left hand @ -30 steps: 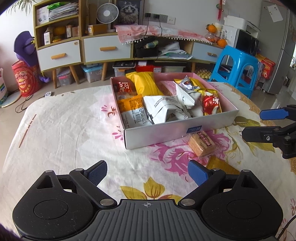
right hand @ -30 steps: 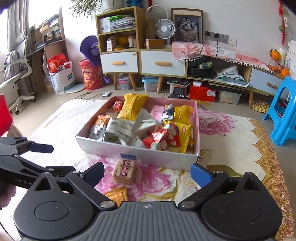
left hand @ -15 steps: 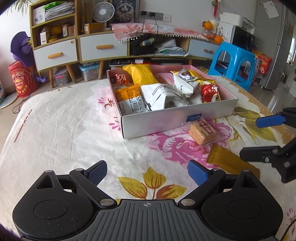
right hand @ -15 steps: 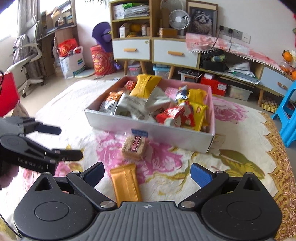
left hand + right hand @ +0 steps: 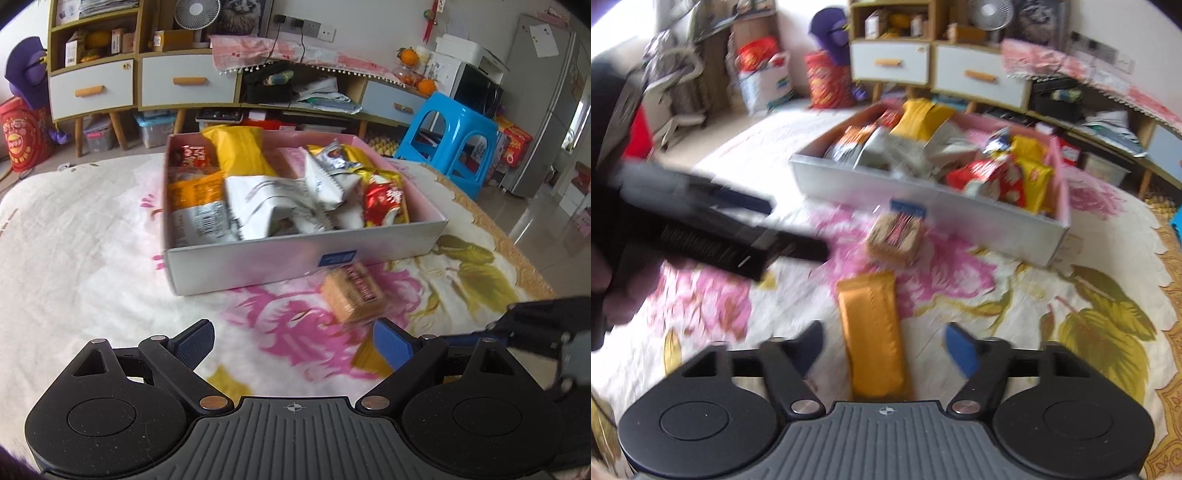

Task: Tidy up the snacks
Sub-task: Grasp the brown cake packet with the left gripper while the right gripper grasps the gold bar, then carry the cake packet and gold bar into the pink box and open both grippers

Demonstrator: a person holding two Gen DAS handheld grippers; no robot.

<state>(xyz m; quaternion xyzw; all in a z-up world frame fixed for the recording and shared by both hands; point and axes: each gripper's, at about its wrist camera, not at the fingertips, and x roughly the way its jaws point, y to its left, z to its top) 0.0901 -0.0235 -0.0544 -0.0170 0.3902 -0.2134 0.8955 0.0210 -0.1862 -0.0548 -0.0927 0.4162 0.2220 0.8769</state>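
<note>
Right gripper lower than before, open astride orange packet.

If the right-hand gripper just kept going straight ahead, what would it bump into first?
Probably the orange packet, lying between the open right gripper's fingers. Beyond it sits the biscuit pack, though blur makes depth uncertain.

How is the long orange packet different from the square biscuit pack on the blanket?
The long plain orange snack packet is narrow and unprinted; the square tan biscuit pack is short with a red label. The orange packet lies between the right tool's open fingers; the biscuit pack lies close beside the white cardboard box. Both lie flat, outside the box.
</note>
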